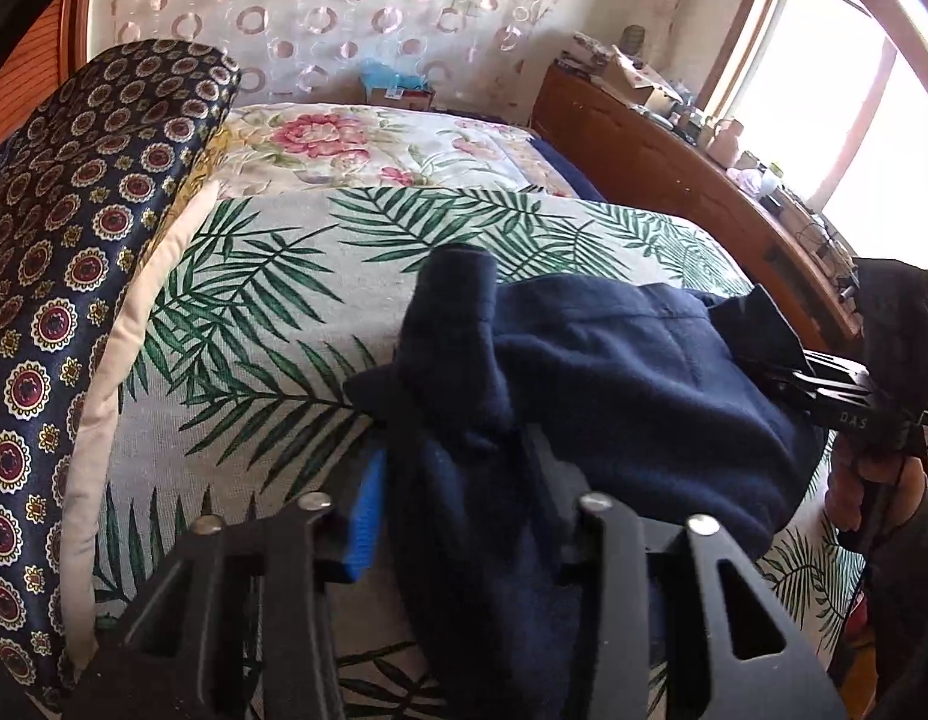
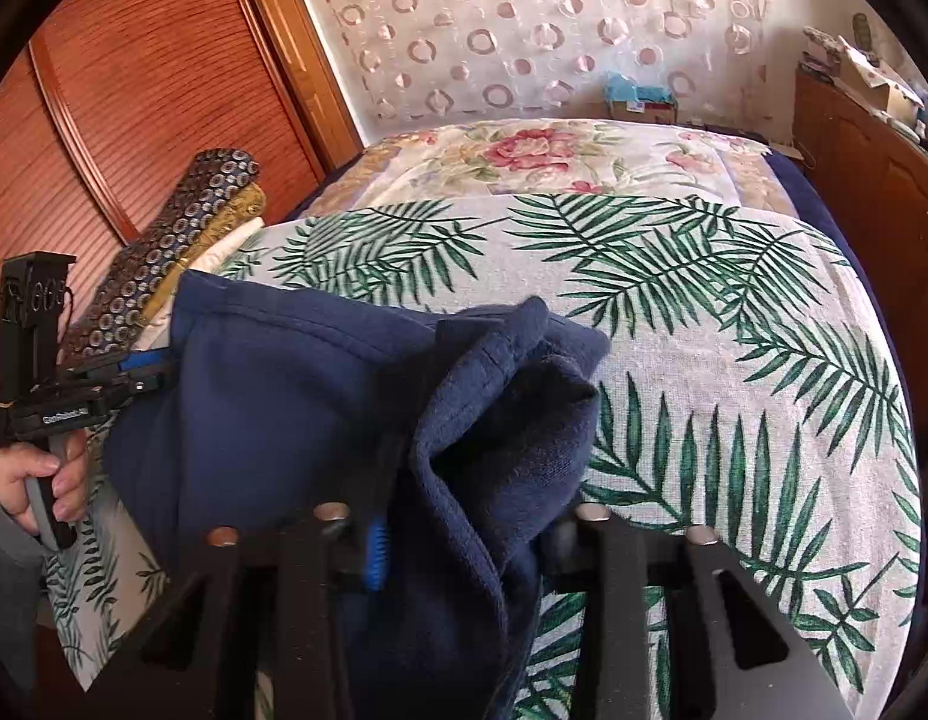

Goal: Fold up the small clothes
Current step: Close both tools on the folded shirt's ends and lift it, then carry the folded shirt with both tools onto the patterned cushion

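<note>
A small navy fleece garment (image 1: 632, 372) (image 2: 272, 408) hangs bunched between both grippers over a palm-leaf bedspread (image 1: 272, 276) (image 2: 704, 312). My left gripper (image 1: 458, 498) is shut on one gathered end; the cloth fills the gap beside its blue pad (image 1: 368, 516). The right wrist view shows that same left gripper (image 2: 146, 375) at the garment's left edge, held by a hand (image 2: 38, 474). My right gripper (image 2: 470, 540) is shut on the other gathered end, its blue pad (image 2: 377, 558) against the fabric. It also shows at the garment's right edge (image 1: 782, 372). The middle sags onto the bed.
A stack of folded patterned bedding (image 1: 74, 240) (image 2: 164, 264) lies along the bed's left side. A floral quilt (image 1: 344, 144) covers the far end. A wooden dresser (image 1: 674, 162) with clutter stands right, under a bright window (image 1: 854, 90). A wooden wardrobe door (image 2: 134, 90) stands left.
</note>
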`<state>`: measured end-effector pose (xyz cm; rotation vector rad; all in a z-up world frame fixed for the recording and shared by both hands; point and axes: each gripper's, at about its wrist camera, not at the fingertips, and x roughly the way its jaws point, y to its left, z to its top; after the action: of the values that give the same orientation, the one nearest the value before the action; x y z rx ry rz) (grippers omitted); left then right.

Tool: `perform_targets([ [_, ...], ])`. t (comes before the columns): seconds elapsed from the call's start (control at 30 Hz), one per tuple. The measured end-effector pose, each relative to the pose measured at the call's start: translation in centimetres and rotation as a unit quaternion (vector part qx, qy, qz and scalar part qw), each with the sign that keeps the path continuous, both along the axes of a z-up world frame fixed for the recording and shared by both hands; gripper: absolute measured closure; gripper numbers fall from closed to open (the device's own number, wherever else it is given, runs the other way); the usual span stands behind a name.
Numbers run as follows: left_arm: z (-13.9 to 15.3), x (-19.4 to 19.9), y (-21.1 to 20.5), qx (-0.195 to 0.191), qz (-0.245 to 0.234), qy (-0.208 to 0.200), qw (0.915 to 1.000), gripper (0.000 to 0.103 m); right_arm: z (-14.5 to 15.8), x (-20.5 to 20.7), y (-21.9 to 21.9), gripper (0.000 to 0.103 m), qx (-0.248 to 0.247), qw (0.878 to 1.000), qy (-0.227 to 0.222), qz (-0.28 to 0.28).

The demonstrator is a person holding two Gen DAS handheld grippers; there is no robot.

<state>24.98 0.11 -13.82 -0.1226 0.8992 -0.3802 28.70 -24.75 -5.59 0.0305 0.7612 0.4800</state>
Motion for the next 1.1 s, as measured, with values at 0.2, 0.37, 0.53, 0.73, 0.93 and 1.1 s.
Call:
perform_targets([
  [0.2,2.6,-1.9,0.1,-0.002,-0.002,-0.039,0.9992,0.089,1.6,-1.8,0.1,0.085,-0.005,0.999,-0.049,0.007],
  [0.37,6.3,-4.6,0.9,-0.022,0.005,-0.091,0.9956,0.09,4.3,-3.9,0.7,0.086,0.0,0.994,-0.106,0.017],
  [0.53,9.8,-6.2,2.5,-0.021,0.026,-0.144,0.989,0.09,7.5,-4.8,2.4,0.086,-0.001,0.988,-0.148,0.038],
  [0.73,12.8,-7.4,6.3,-0.006,0.066,-0.199,0.9778,0.09,10.9,-3.9,6.1,0.086,-0.013,0.979,-0.186,0.084],
  [0.93,13.0,-6.8,11.1,0.002,0.126,-0.217,0.9681,0.09,13.1,0.3,11.8,0.086,-0.044,0.969,-0.205,0.13],
  [1.1,11.7,-6.4,14.8,0.0,0.167,-0.222,0.9607,0.09,14.1,5.4,17.4,0.086,-0.067,0.96,-0.212,0.169],
])
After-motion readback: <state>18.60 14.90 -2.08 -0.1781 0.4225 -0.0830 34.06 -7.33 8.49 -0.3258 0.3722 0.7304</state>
